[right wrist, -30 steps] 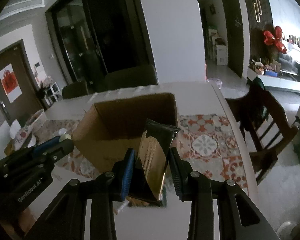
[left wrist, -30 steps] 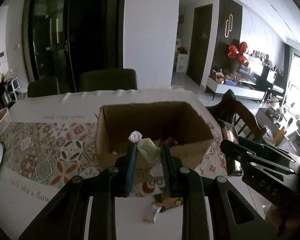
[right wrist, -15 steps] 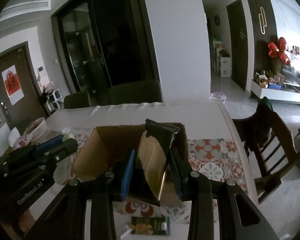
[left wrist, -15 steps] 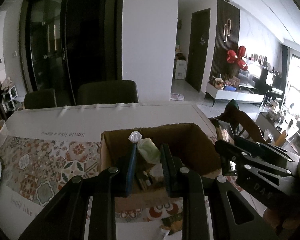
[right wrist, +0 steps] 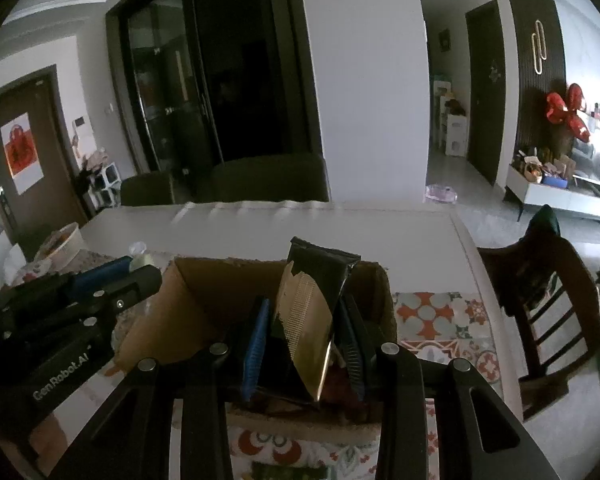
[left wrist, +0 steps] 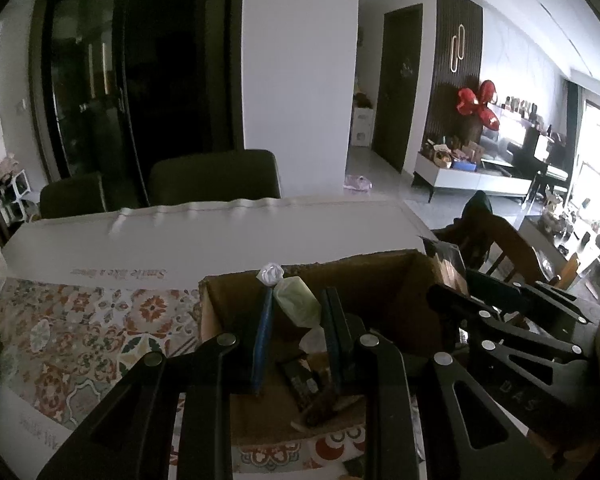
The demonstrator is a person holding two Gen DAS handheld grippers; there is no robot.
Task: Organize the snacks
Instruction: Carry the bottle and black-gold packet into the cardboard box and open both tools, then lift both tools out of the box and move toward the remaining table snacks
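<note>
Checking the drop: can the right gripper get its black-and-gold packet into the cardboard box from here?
Probably yes. The right gripper holds the black-and-gold packet over the open-topped cardboard box; the left gripper is alongside, not blocking.

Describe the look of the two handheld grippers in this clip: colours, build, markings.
Both are black, skeletal frames with triangular cut-outs and silver round pivot bolts. The left gripper and the right gripper each have one blue ribbed pad and one dark pad. The left's side reads "GenRobot.AI"; the right's shows raised "DAS".
</note>
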